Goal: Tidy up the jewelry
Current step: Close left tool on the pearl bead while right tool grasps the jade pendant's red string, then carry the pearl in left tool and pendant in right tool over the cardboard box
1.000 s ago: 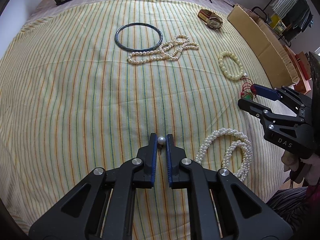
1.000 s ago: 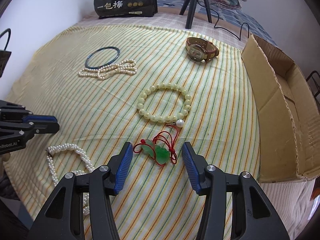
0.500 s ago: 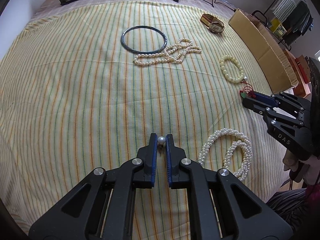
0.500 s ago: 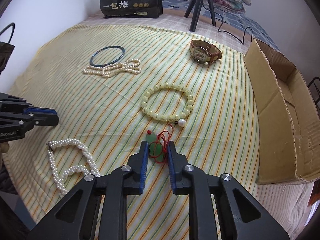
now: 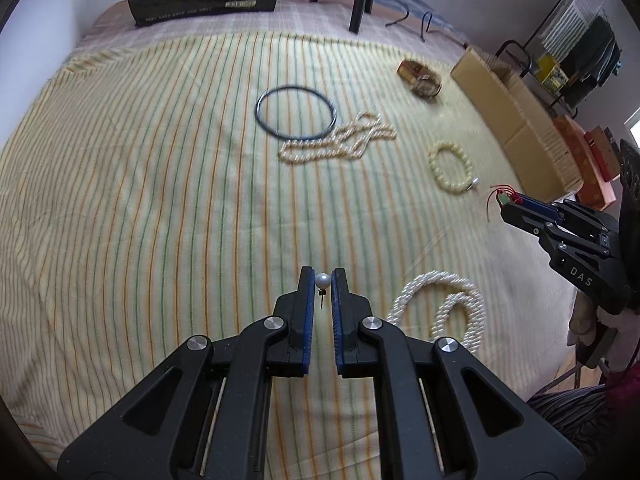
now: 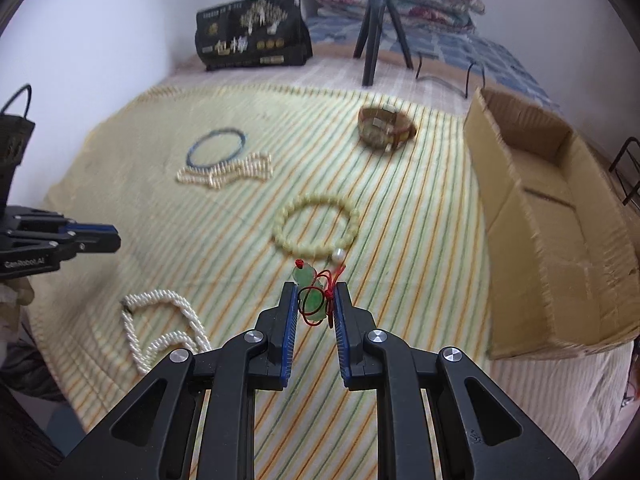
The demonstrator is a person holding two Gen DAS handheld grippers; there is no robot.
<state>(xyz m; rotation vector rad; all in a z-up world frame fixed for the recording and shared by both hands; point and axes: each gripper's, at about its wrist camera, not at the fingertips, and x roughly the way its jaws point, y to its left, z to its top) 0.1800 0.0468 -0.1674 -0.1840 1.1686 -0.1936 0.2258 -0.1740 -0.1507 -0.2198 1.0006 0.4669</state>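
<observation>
My left gripper [image 5: 322, 280] is shut on a small pearl earring [image 5: 322, 280] and holds it above the striped cloth [image 5: 140, 200]. My right gripper [image 6: 316, 296] is shut on a green jade pendant with red cord [image 6: 310, 286], lifted off the cloth; it also shows at the right of the left wrist view [image 5: 505, 198]. On the cloth lie a dark bangle [image 5: 296, 112], a pearl necklace [image 5: 340, 140], a pale bead bracelet [image 6: 316, 226], a twisted pearl strand [image 5: 440, 304] and a brown watch [image 6: 384, 130].
An open cardboard box [image 6: 540, 216] stands along the right edge of the bed. A black printed bag [image 6: 252, 32] and a tripod [image 6: 378, 24] stand at the far end, with folded quilts behind.
My right gripper closed on the jade pendant and lifted it off the cloth. Both grippers have risen, the left still holding the pearl earring.
</observation>
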